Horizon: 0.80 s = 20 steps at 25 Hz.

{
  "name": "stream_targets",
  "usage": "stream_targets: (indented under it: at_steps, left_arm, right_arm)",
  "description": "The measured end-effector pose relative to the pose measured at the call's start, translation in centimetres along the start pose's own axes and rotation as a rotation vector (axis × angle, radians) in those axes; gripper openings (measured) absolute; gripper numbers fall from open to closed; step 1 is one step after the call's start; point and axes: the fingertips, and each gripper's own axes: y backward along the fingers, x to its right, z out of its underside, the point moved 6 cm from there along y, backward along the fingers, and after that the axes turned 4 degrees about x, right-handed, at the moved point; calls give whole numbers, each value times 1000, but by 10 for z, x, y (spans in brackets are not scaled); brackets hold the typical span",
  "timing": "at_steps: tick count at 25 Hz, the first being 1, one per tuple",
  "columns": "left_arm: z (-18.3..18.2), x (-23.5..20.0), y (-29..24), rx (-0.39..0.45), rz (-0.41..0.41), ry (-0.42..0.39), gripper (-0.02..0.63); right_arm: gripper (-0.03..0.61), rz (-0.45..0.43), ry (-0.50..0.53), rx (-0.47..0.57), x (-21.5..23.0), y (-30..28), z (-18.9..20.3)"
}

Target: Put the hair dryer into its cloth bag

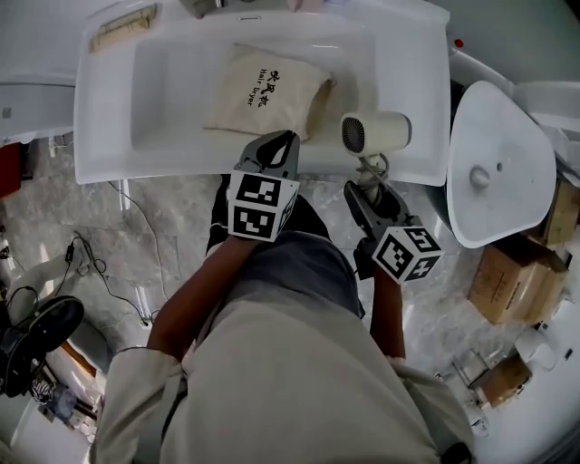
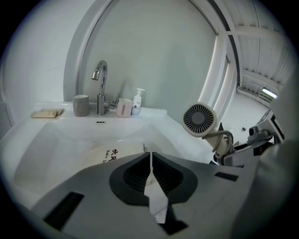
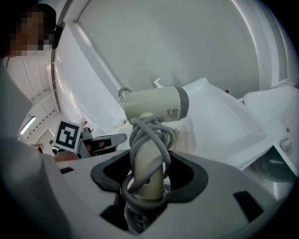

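A beige cloth bag (image 1: pixel 258 91) with dark print lies flat in the white sink basin (image 1: pixel 172 109); the left gripper view shows the bag (image 2: pixel 110 151) just beyond the jaws. My left gripper (image 1: pixel 288 138) hovers at the bag's near edge, and its jaws (image 2: pixel 150 154) stand shut with nothing seen between them. A cream hair dryer (image 1: pixel 376 133) stands upright over the sink's front right rim. My right gripper (image 1: pixel 370 178) is shut on its handle (image 3: pixel 148 179), which has the grey cord wound around it. The dryer's barrel (image 3: pixel 156 105) points left in the right gripper view, and its rear grille (image 2: pixel 200 120) shows in the left gripper view.
At the back of the sink stand a chrome faucet (image 2: pixel 100 88), a grey cup (image 2: pixel 81 105), a pink cup (image 2: pixel 124 108) and a small pump bottle (image 2: pixel 137 101). A tan item (image 1: pixel 122 27) lies on the back left corner. A loose white basin (image 1: pixel 498 163) and cardboard boxes (image 1: pixel 517 281) sit to the right.
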Motion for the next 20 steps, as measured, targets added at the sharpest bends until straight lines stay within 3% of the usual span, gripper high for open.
stream_targets:
  at_steps: [4,6,12,20]
  left_arm:
    - [7,-1,-15,-37,-1,-5,15]
    - [10,-1,-23,-49,-1,15,66]
    - [27,-4,-43,-117,-32,48,133]
    - [41,-5,-67,-191,-63,-9,172]
  right_arm:
    - [236,4,-8,-14,4,-5,3]
    - [236,4,1,-25,6,-6,4]
    - [236,30,12,-55,15,-8,5]
    - [236,43,49,-110,22,-20,6]
